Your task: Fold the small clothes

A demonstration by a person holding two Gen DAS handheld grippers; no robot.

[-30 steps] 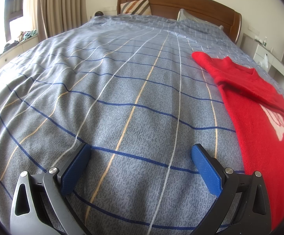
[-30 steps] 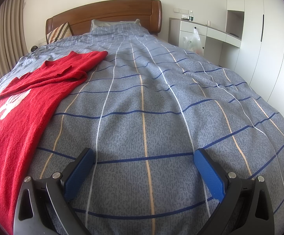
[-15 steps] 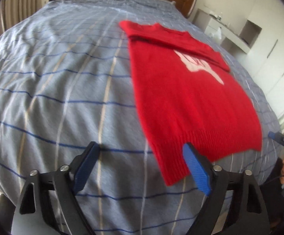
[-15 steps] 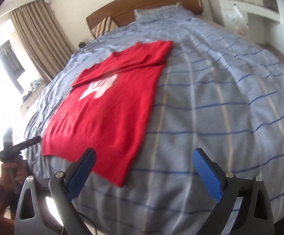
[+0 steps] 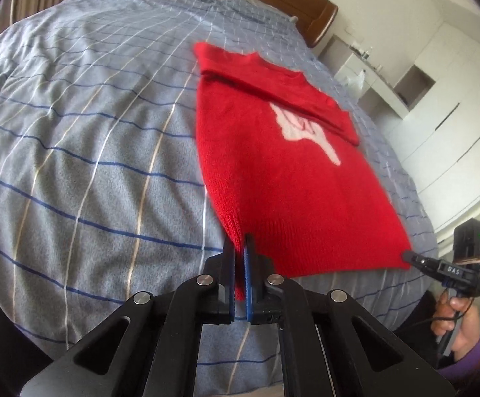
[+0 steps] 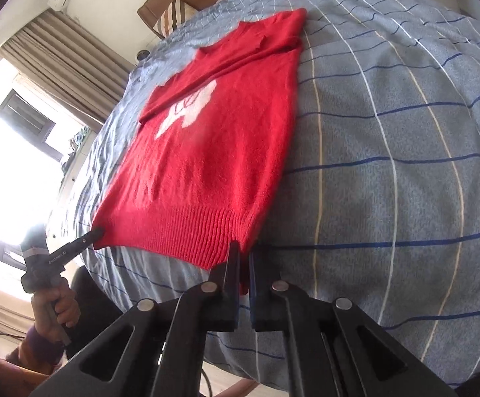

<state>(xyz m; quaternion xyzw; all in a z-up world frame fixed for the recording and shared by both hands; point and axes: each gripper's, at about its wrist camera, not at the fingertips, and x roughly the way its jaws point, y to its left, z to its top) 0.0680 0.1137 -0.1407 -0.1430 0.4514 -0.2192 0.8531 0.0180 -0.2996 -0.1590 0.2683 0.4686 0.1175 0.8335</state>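
A red sweater (image 5: 292,178) is spread on a bed (image 5: 84,139) covered in blue-grey checked bedding, its hem corners pinched by the left gripper (image 5: 239,254) and right gripper (image 6: 243,258), whose fingers have just closed.

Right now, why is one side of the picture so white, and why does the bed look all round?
Right wrist view: daylight through the window washes that side out. Both views: the fisheye lens bulges the bed and darkens the corners. Left wrist view: the sweater edge looks slightly smeared.

Bright daylight, heavy fisheye bend

Window (image 6: 15,152) blows out white on the right wrist view; edges vignette dark, slight motion blur.
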